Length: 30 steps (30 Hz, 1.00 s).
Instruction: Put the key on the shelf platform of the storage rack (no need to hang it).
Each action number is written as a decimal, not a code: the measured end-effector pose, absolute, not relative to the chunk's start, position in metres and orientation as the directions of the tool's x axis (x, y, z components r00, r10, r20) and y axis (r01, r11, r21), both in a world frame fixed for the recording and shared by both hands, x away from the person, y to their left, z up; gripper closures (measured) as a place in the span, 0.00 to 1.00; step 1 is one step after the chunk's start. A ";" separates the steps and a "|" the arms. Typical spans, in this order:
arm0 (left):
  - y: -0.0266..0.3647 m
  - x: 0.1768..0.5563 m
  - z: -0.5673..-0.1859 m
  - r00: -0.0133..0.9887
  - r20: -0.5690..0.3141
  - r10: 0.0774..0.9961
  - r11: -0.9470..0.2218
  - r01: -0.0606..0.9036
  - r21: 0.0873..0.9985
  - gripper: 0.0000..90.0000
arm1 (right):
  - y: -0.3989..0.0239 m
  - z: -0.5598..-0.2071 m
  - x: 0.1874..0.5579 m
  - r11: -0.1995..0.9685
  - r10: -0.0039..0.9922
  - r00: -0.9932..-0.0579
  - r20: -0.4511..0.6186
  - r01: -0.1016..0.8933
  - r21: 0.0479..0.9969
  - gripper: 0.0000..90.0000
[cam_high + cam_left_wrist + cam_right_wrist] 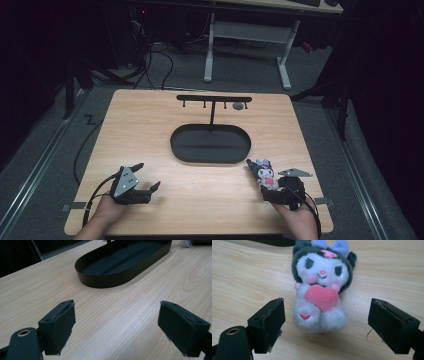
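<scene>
A small plush doll lies on its back on the wooden table, near the front right corner. It has a dark hood, a blue bow, a white face and a pink heart on its chest. My right gripper is open around it. In the right gripper view the doll's lower body lies between the two pads, with a gap on each side, and its head points away. My left gripper rests open at the front left, with only bare table between its pads.
A black oval tray sits in the middle of the table, its rim just ahead of the left gripper. A black T-shaped stand with hooks rises behind it, and a small grey object sits by its right end.
</scene>
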<state>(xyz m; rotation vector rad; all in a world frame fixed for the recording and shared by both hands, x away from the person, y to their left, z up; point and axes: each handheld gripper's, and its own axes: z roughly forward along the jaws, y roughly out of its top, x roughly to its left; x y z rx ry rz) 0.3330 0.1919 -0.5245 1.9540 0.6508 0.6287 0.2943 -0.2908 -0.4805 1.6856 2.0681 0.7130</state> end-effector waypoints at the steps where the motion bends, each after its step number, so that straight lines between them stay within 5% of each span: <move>1: 0.192 0.333 -0.525 0.727 0.160 0.667 -0.410 0.179 0.894 0.17 | -0.292 -0.479 0.295 0.153 0.976 -0.214 0.034 0.793 0.589 0.17; 30: 0.191 0.333 -0.525 0.729 0.164 0.665 -0.417 0.179 0.891 0.17 | -0.273 -0.450 0.326 0.297 0.947 -0.319 0.018 0.900 0.319 0.18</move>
